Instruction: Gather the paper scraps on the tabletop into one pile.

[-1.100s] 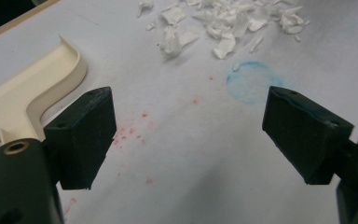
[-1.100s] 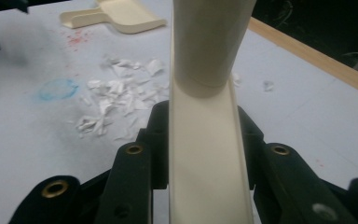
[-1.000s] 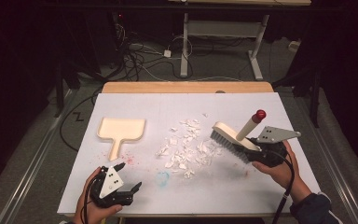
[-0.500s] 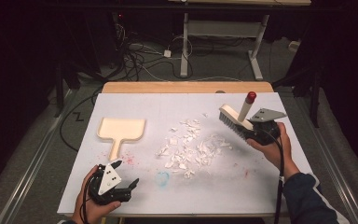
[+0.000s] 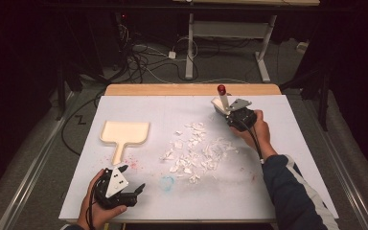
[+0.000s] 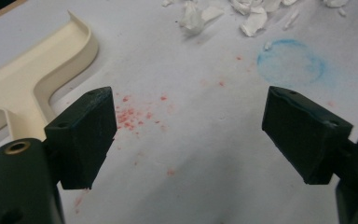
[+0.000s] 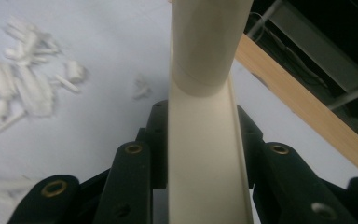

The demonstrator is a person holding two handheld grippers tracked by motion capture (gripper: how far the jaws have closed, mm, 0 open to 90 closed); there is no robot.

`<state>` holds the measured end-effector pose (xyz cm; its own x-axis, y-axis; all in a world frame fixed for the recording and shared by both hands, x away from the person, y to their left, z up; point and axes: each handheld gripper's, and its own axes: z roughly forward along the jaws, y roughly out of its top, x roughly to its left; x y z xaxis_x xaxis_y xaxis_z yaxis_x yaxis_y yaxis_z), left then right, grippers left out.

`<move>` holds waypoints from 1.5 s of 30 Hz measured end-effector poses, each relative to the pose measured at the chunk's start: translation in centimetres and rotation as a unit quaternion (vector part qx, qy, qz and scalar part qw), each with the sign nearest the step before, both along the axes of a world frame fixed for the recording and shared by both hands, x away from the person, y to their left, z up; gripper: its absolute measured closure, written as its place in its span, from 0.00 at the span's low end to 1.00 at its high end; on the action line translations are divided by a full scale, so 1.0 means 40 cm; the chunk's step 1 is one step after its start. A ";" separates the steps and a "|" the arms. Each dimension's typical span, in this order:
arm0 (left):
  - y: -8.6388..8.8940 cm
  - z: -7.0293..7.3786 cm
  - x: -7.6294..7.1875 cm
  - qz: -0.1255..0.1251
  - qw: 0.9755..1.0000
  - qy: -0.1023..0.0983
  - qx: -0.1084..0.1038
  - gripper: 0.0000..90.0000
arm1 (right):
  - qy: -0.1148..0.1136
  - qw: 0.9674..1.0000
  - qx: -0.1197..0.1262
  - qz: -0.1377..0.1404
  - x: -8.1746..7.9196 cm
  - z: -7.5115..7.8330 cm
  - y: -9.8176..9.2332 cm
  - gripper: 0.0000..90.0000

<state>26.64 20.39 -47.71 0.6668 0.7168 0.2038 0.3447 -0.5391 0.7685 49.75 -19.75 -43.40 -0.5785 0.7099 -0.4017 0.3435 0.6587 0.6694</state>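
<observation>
Right hand-held gripper (image 5: 232, 115) is clamped on the cream brush (image 5: 220, 104) by its handle, at the far right of the white surface (image 5: 278, 191), just beyond the pile of white paper scraps (image 5: 196, 151). Brush's red-tipped handle end points up; bristles probably face the surface, hard to tell. Left hand-held gripper (image 6: 186, 135) sits near the front edge, jaws wide apart with nothing between. Cream dustpan (image 5: 123, 134) lies flat left of the scraps, above red specks (image 6: 133, 116); 1 blue ring stain (image 6: 291, 63) nearby.

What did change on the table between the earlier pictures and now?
The right gripper, shut on the brush, carried it from beside the white scraps to the table's far edge. The left gripper stayed open near the dustpan, which did not move.
</observation>
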 end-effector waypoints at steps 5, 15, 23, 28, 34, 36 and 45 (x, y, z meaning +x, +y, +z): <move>-0.002 0.001 -0.004 -0.006 1.000 -0.001 0.001 0.19 | -0.008 0.999 -0.002 0.031 0.000 -0.019 0.057 0.76; -0.014 -0.002 -0.013 -0.017 0.999 0.005 0.030 0.19 | 0.020 0.989 -0.008 0.148 -0.041 -0.021 0.121 0.76; -0.015 0.002 -0.018 -0.021 0.999 0.002 0.026 0.19 | 0.044 0.968 -0.010 0.246 -0.125 -0.014 0.120 0.75; -0.020 0.004 -0.021 -0.024 0.999 0.001 0.030 0.19 | 0.043 0.958 -0.005 0.282 -0.188 -0.002 0.095 0.76; -0.020 0.006 -0.022 -0.021 0.999 -0.001 0.034 0.19 | 0.010 0.961 -0.011 0.277 -0.240 0.031 0.077 0.76; -0.018 0.007 -0.022 -0.018 0.999 -0.001 0.031 0.19 | -0.003 0.963 0.005 0.268 -0.255 0.051 0.063 0.76; -0.020 0.008 -0.026 -0.023 0.999 0.000 0.035 0.19 | -0.020 0.980 0.063 0.186 -0.324 0.132 -0.032 0.76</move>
